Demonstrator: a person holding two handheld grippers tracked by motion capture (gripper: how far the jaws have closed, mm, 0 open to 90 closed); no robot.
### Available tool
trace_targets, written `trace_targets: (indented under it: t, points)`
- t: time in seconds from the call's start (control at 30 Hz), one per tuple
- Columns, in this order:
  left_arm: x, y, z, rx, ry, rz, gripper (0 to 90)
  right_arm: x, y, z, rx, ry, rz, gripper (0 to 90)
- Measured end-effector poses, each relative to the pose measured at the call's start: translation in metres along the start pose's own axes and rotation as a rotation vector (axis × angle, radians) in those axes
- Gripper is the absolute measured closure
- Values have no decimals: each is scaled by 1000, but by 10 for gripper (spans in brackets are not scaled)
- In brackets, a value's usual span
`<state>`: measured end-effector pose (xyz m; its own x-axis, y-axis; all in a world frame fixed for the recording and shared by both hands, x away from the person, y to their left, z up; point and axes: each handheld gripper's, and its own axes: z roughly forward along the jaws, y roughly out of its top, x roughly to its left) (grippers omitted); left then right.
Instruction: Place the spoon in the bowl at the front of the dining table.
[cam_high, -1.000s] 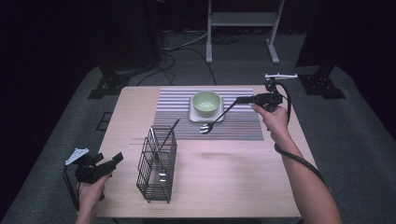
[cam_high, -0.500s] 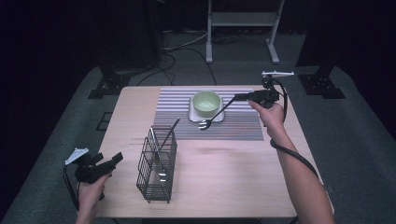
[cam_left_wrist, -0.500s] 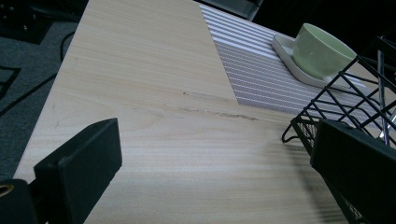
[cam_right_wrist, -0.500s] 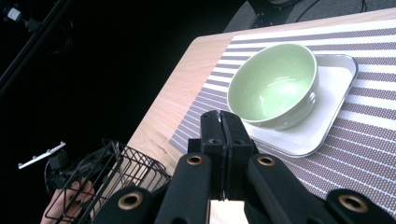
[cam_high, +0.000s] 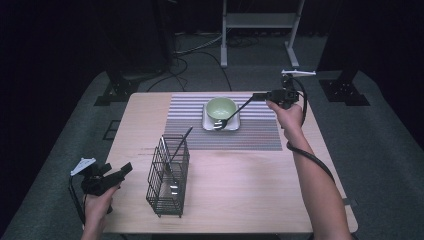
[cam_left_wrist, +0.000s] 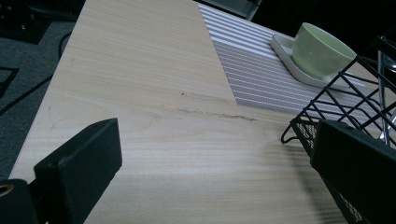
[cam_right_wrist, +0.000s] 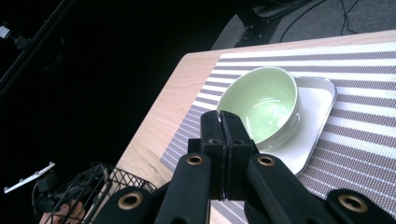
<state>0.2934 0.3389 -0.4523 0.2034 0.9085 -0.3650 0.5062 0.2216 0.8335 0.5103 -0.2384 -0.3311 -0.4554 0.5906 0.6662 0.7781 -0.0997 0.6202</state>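
Observation:
My right gripper (cam_high: 257, 96) hovers over the far right of the striped placemat (cam_high: 190, 111). It is shut on the dark handle of a utensil (cam_high: 231, 114). The utensil slants down to the left, and its metal head (cam_high: 217, 125) is at the front edge of the white square plate (cam_high: 234, 125). A pale green bowl (cam_high: 221, 107) stands on that plate. In the right gripper view the jaws (cam_right_wrist: 220, 116) are pressed together above the bowl (cam_right_wrist: 266, 105), hiding the utensil. My left gripper (cam_high: 124, 169) is open at the table's near left, beside the black wire basket (cam_high: 168, 176).
The wire basket holds a few utensils, one dark handle (cam_high: 181, 142) leaning out toward the placemat. In the left gripper view the basket corner (cam_left_wrist: 336, 100) is just right of the open jaws. Bare wood (cam_high: 250, 185) lies between the basket and the right forearm.
My right gripper has drifted a little farther back and left with the utensil, bringing its head from the mat up to the plate's front edge. The left gripper has stayed put.

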Motion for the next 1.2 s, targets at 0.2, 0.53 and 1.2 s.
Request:
trace_targets:
  t: [0.2, 0.53, 1.2]
  points:
    - [0, 0, 0, 1, -1, 2, 10, 0, 7, 4, -8, -20, -3, 892]
    - [-1, 0, 0, 2, -1, 6, 10, -6, 13, 7, -26, -42, 9, 892]
    - [3, 0, 0, 2, 6, -1, 10, -14, 33, 20, -64, -106, 26, 892]
